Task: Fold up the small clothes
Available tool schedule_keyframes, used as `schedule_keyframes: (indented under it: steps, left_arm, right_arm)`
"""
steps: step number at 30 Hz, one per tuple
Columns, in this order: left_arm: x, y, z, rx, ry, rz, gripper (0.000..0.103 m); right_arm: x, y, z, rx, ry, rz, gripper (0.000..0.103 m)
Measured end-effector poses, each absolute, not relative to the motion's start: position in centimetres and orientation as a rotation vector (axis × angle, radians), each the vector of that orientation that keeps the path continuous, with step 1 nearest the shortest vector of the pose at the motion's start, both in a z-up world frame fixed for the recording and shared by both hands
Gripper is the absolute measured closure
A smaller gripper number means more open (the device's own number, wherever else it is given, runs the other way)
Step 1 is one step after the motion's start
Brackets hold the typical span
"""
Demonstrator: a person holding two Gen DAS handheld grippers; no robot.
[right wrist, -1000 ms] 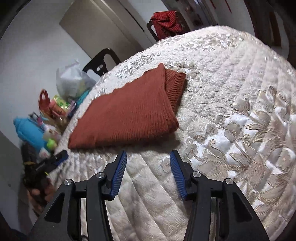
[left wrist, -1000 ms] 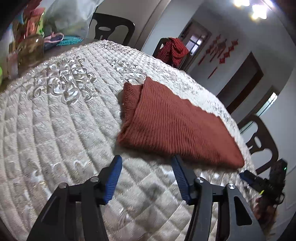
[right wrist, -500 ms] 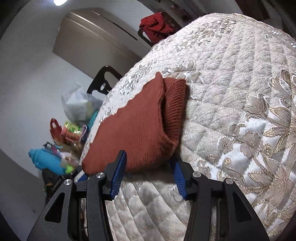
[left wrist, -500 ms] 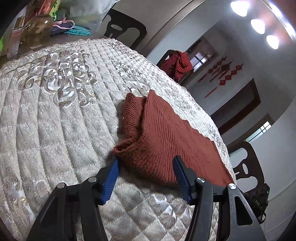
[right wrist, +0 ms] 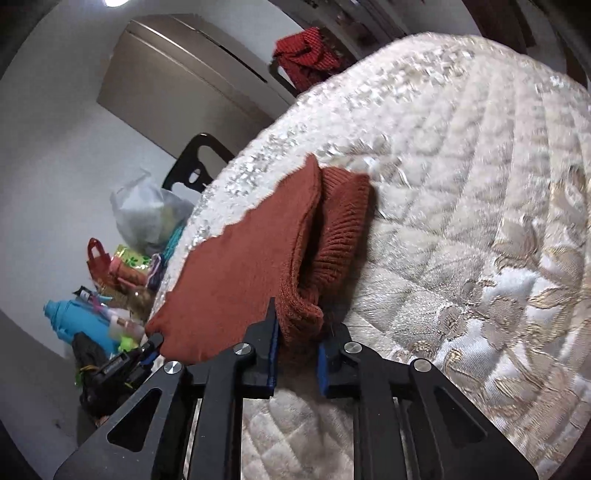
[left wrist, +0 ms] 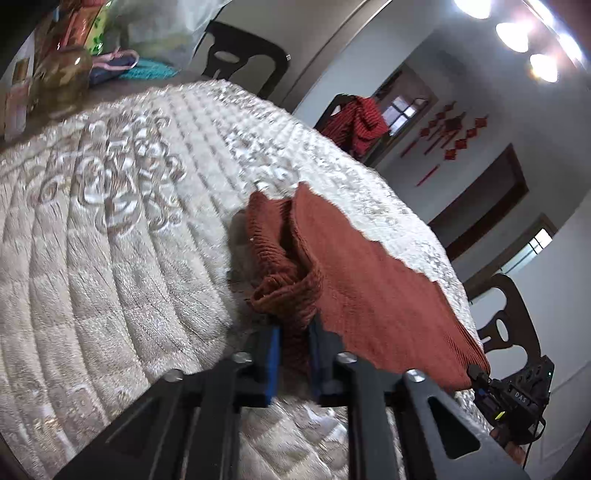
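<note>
Rust knit garment lies folded on the quilted cream cover of a round table, toward the near edge; ribbed cuff or hem layer shows along one side, partly under the upper fold.

Left gripper: blue-padded fingers closed in on the near corner of the garment, knit bunched between them; corner lifted slightly off the cover. Right gripper: fingers likewise clamped on the opposite near corner, rolled edge of knit pinched between the pads. Each gripper is visible in the other's view at the far end of the garment's near edge; nothing lies between the two grips except the garment's own edge.

Surroundings: cluster of clutter at the table's far side; white plastic bag, red small bag, blue bottle, glass jar, teal knit item; all well apart from the garment. Dark wooden chairs around the table; one chair carries a red checked cloth. Red hanging ornaments on the wall; ceiling lights glare top right. Some motion blur in both views; fine detail of the grip contact is hidden by the fingers themselves.
</note>
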State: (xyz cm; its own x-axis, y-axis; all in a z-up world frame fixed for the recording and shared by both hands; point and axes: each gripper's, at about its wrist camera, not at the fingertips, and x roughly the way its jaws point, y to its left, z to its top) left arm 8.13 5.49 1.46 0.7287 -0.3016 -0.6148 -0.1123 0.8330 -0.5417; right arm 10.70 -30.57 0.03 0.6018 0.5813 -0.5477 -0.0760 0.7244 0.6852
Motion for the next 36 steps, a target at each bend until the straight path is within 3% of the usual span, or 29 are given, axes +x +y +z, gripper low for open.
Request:
schedule_keyframes:
  steps: [7,17,33,36]
  left_arm:
    - [5.0,5.1,3.2,-0.562,0.728,-0.19,0.094]
    - [-0.5,4.5,2.4,-0.529,0.75,-0.246,0.094]
    - [-0.7,4.4,-0.1,-0.517,0.818,-0.229,0.093]
    - [-0.9,4.6,0.1,-0.506,0.828,-0.239,0.089]
  right_arm:
    - [7.3,-31.1,2.4,0.619,0.816,0.47,0.088]
    - [3.1,-33.0,1.5,0.614,0.877,0.463,0.088]
    - [2.8,-33.5,-0.7,0.589,0.935,0.445,0.087]
    - [2.6,-33.5,-0.8,0.581,0.939,0.444,0.086]
